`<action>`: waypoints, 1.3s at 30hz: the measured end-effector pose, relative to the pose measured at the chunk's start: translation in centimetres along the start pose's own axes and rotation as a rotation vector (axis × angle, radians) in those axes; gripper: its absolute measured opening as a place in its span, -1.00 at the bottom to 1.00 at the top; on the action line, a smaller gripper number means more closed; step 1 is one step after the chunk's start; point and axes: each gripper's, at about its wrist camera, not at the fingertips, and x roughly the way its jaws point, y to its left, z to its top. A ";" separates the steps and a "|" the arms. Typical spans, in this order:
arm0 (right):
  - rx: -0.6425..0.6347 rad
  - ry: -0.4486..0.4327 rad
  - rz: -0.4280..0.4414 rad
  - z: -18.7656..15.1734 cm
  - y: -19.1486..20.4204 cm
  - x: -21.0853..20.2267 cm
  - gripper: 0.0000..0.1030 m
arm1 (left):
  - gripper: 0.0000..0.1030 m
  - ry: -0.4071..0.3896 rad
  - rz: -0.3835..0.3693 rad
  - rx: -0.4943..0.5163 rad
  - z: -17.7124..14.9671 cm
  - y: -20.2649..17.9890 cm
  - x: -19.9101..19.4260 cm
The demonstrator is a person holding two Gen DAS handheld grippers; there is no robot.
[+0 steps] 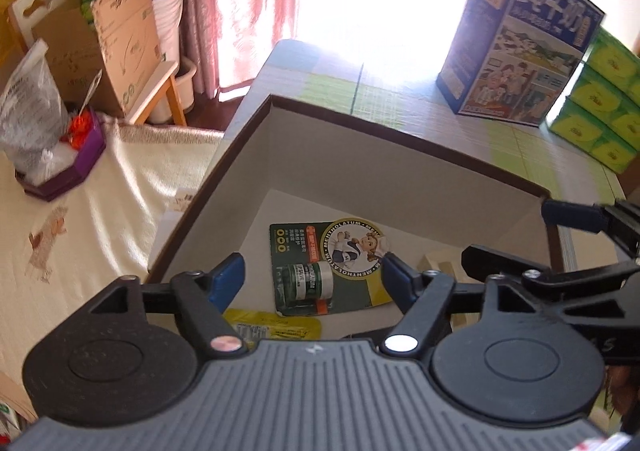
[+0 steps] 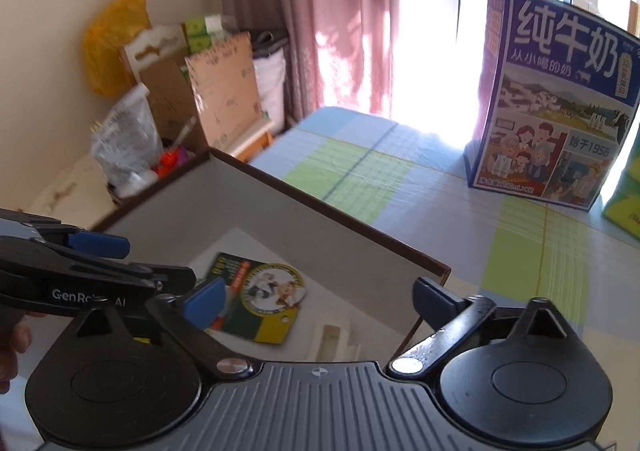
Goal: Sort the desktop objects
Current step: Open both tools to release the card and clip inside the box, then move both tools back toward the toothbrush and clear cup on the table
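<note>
Yellow packet (image 1: 276, 325) half hidden behind left gripper (image 1: 312, 277); print on it too blurred to read. Lower edge of lip balm card (image 1: 328, 267) partly covered by blue fingertip in right view. Cream piece (image 2: 332, 339) in box (image 1: 400, 147) corner cut off by right gripper (image 2: 320, 301); kind unclear. Tissue packs (image 1: 600, 99) cropped by picture edge. Milk carton (image 2: 560, 107) top washed out by window glare in left view. Small print on card unreadable.
</note>
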 end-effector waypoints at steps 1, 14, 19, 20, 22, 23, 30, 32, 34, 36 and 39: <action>0.006 -0.015 0.013 -0.2 0.0 -0.6 0.96 | 0.50 -0.010 0.004 0.018 -0.2 -0.1 -0.5; -0.007 -0.092 0.045 -3.1 2.4 -7.8 0.97 | 0.86 -0.130 0.035 0.153 -4.4 -1.1 -8.6; -0.035 -0.080 0.044 -4.3 3.5 -9.9 0.97 | 0.92 -0.155 0.055 0.152 -6.2 -0.7 -11.2; -0.039 -0.078 0.044 -4.5 3.6 -10.3 0.97 | 0.94 -0.157 0.056 0.149 -6.5 -0.7 -11.7; -0.043 -0.071 0.040 -5.0 3.8 -11.0 0.97 | 0.95 -0.155 0.055 0.130 -7.2 -0.4 -12.4; -0.044 -0.071 0.037 -5.2 3.9 -11.4 0.97 | 0.95 -0.153 0.051 0.118 -7.6 -0.3 -12.8; -0.059 -0.071 0.028 -6.9 4.6 -13.9 0.97 | 0.98 -0.169 0.047 0.064 -9.3 -0.2 -15.5; -0.072 -0.078 0.022 -7.4 4.7 -14.6 0.97 | 0.98 -0.193 0.053 0.064 -9.7 -0.4 -16.4; -0.080 -0.083 0.018 -7.8 4.8 -15.3 0.97 | 0.98 -0.214 0.059 0.074 -10.2 -0.7 -17.2; -0.083 -0.083 0.025 -8.2 4.8 -15.9 0.97 | 0.98 -0.215 0.058 0.071 -10.7 -1.0 -17.7; -0.080 -0.078 0.037 -9.0 4.7 -16.8 0.97 | 0.98 -0.210 0.042 0.058 -11.5 -1.5 -18.3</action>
